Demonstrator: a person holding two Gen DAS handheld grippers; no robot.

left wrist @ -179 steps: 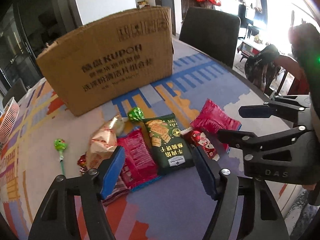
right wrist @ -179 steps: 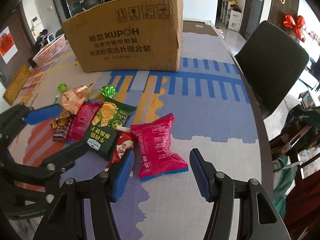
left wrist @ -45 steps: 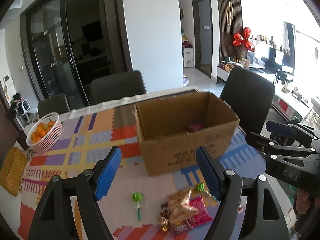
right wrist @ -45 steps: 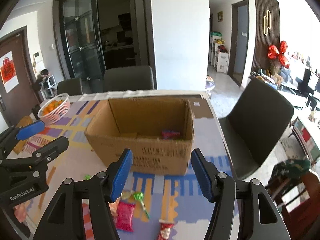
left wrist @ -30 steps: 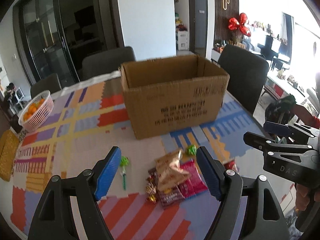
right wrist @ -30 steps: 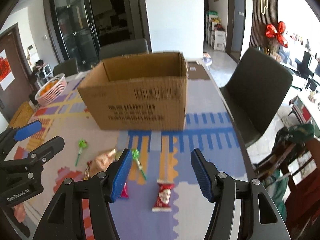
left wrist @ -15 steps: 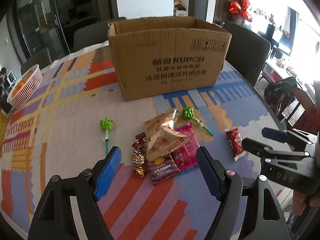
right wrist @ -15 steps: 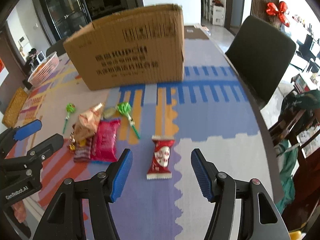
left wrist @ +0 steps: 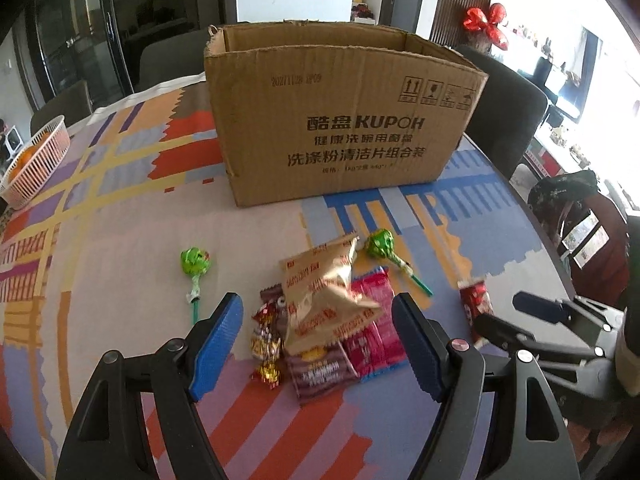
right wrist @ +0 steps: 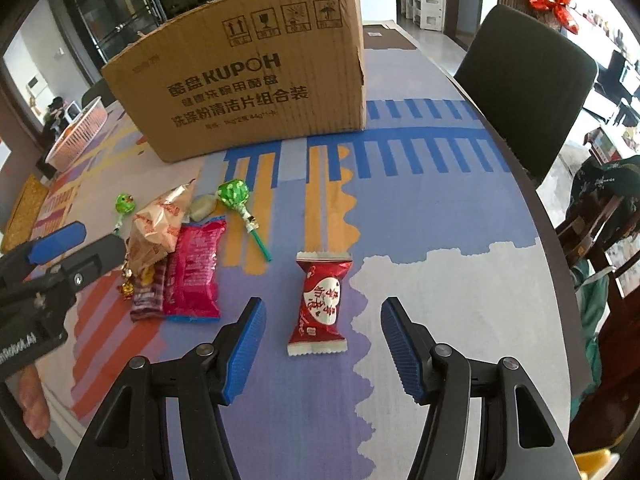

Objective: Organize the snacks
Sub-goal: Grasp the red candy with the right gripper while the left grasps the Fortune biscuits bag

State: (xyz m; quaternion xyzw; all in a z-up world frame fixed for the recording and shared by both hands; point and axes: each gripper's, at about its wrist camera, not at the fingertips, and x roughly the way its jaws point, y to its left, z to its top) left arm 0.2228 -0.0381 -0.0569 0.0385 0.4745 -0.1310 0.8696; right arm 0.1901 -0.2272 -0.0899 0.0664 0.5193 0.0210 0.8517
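A patterned tablecloth (left wrist: 120, 280) spreads under and ahead of the fingers. Far ahead and left of them, a pink basket (left wrist: 38, 164) of oranges (left wrist: 24, 159) sits near the table's edge. Dark chairs (right wrist: 528, 80) stand ahead and to the right, and more (left wrist: 168, 58) at the far side. A red bow (left wrist: 486, 24) hangs high on the right, glass doors (left wrist: 80, 44) far left.

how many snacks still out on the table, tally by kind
lollipops: 2
snack packets: 4, tan, pink, brown, red
small wrapped candies: 2, gold-red, pale
total: 8, some partly hidden in the pile
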